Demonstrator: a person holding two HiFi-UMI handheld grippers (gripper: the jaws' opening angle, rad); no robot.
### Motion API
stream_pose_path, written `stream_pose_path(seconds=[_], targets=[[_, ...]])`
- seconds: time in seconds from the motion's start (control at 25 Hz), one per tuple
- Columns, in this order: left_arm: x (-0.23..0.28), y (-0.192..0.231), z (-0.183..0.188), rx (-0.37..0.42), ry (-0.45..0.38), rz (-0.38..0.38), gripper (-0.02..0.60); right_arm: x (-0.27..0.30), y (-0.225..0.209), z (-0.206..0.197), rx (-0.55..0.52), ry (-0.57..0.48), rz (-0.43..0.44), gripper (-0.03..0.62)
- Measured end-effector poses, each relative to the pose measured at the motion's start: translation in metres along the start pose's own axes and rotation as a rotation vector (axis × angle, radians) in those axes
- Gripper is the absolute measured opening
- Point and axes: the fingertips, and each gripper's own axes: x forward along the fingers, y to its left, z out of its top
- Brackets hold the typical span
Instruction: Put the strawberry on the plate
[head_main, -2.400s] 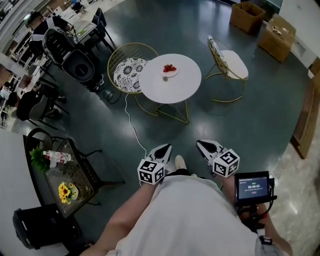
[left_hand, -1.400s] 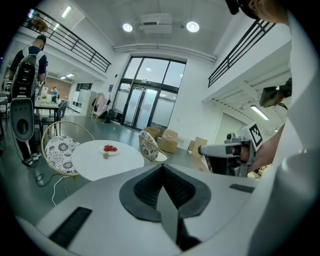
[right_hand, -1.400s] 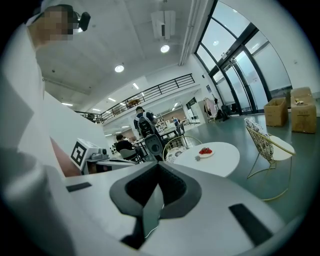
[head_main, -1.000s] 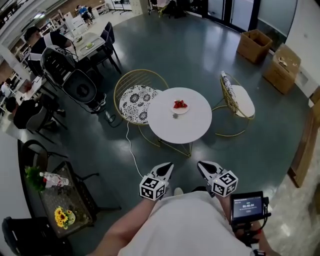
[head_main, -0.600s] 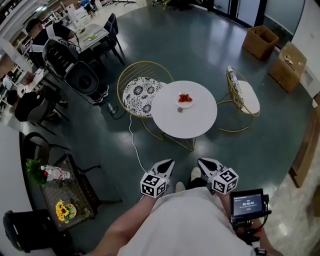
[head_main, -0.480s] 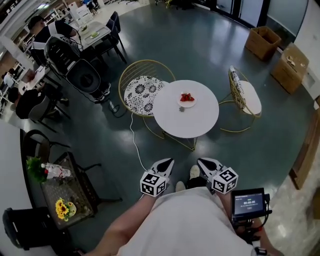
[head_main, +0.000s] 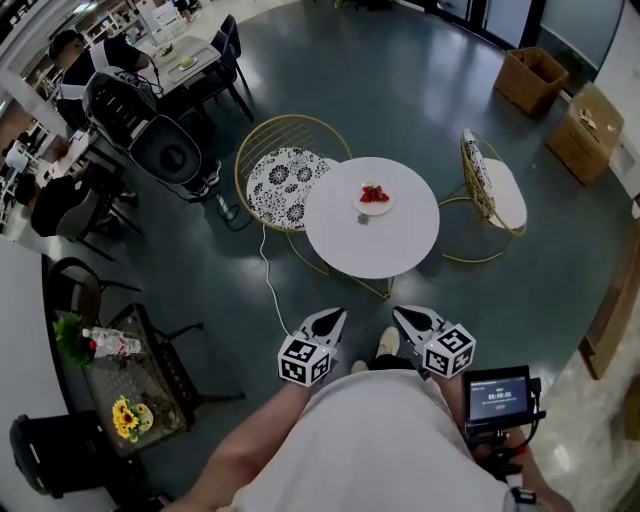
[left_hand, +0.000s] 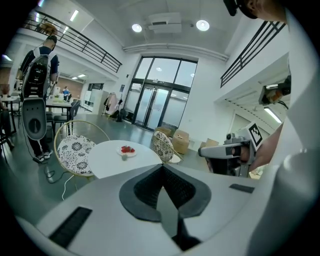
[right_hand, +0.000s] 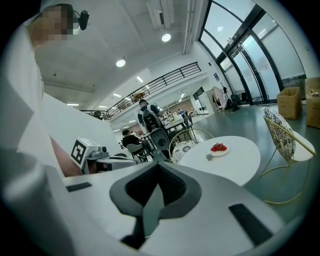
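Left tool (head_main: 334, 316) and right tool (head_main: 403, 314) sit closed, empty; better step close to the round white table (head_main: 380, 242) before opening either.

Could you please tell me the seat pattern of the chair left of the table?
White round seat cushion with black floral print; clearest in head view.

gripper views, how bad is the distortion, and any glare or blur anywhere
Left gripper view: heavy fisheye, black corners, railings bowed; the left gripper looms large and slightly soft. Right gripper view: same bowing, ceiling lights blown out, right gripper fills the bottom. Head view: even light, sharp, mild sheen on the floor.
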Motion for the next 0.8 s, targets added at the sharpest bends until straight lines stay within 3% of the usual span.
stream_pose_path(seconds=[0.36, 0.8], targets=[[0.061, 0.015, 0.029, 0.003, 0.017, 0.012, 0.006, 0.017, -0.063, 0.028, 0.019, -0.002, 0.015, 0.006], [0.081, 0.028, 0.051, 0.0, 0.01, 0.023, 0.006, 0.031, -0.082, 0.048, 0.02, 0.001, 0.02, 0.006]])
